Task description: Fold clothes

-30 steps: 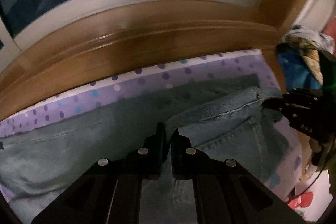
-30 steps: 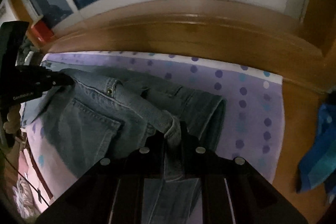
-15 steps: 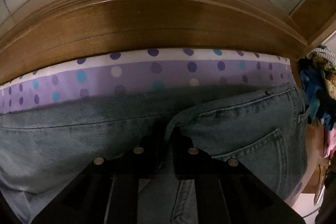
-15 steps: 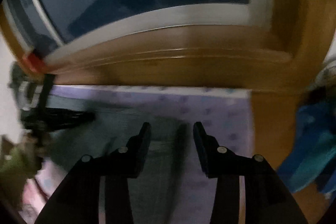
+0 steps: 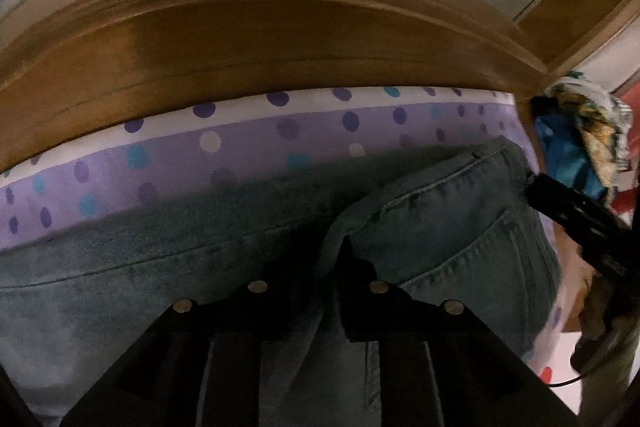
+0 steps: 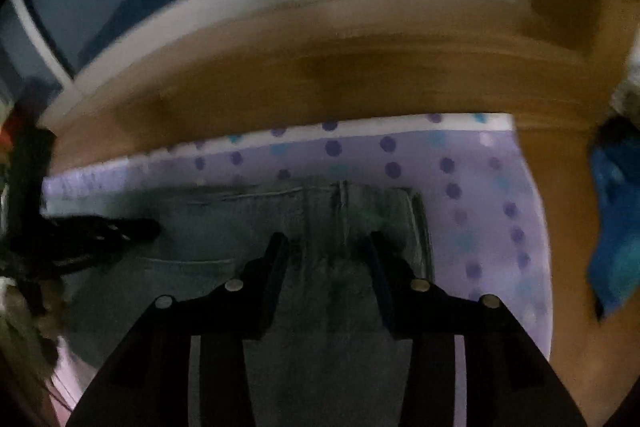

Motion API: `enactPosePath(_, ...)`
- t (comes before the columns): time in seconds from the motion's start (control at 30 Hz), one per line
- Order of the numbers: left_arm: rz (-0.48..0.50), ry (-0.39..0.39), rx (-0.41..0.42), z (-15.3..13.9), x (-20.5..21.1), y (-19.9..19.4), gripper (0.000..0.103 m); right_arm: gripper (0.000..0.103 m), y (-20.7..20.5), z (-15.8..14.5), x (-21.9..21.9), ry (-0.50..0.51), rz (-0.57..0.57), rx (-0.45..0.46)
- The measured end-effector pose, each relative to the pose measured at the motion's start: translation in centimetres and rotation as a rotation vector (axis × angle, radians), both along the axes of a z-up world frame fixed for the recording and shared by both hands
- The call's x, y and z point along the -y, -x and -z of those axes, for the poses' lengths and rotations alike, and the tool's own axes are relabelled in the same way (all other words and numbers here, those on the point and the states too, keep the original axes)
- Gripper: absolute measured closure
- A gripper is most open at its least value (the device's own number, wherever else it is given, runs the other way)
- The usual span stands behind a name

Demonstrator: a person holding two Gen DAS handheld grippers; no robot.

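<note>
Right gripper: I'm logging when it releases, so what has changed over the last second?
The right gripper let go of the jeans: its fingers, pinched on the denim a second ago, now stand apart above the flattened waistband. The left gripper stays shut on the fold, and the jeans still lie on the dotted purple sheet.

No text or label can be read anywhere.

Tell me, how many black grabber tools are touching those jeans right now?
1: the left gripper is pinching a fold of the jeans. The right gripper hangs open above them, seemingly not touching.
</note>
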State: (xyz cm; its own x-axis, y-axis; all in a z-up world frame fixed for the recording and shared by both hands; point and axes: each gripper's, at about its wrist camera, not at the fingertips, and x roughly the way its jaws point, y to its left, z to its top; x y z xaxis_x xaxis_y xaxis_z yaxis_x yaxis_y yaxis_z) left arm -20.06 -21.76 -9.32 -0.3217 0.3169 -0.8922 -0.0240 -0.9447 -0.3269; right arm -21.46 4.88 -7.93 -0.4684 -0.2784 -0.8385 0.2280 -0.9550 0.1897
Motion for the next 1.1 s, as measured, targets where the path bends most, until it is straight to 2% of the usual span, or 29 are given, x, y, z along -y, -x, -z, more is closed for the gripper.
enactPosePath(0.13,0.028,-0.042,0.006,0.0,1.3,-0.3,0.084,0.061,-5.2,-3.1,-0.1,0.114,0.122,-0.029)
enactPosePath(0.23,0.04,-0.057,-0.001,-0.7,2.6,0.2,0.083,0.058,-8.3,-3.7,1.7,0.149,0.166,-0.036)
enactPosePath(0.47,0.108,-0.008,-0.043,-4.3,1.3,-0.2,0.083,0.057,-12.2,-4.3,3.6,0.133,0.221,-0.019)
enactPosePath(0.63,0.077,0.016,-0.083,-6.2,2.2,-0.7,0.083,0.057,-14.3,-4.6,5.1,0.124,0.229,-0.033)
enactPosePath(0.83,0.069,0.032,-0.12,-7.0,4.2,-5.0,0.083,0.057,-16.9,-4.7,7.1,0.141,0.21,-0.055)
enactPosePath(1.1,0.044,0.166,-0.102,-7.2,7.7,-11.8,0.083,0.057,-20.5,-5.1,12.3,0.161,0.155,-0.069)
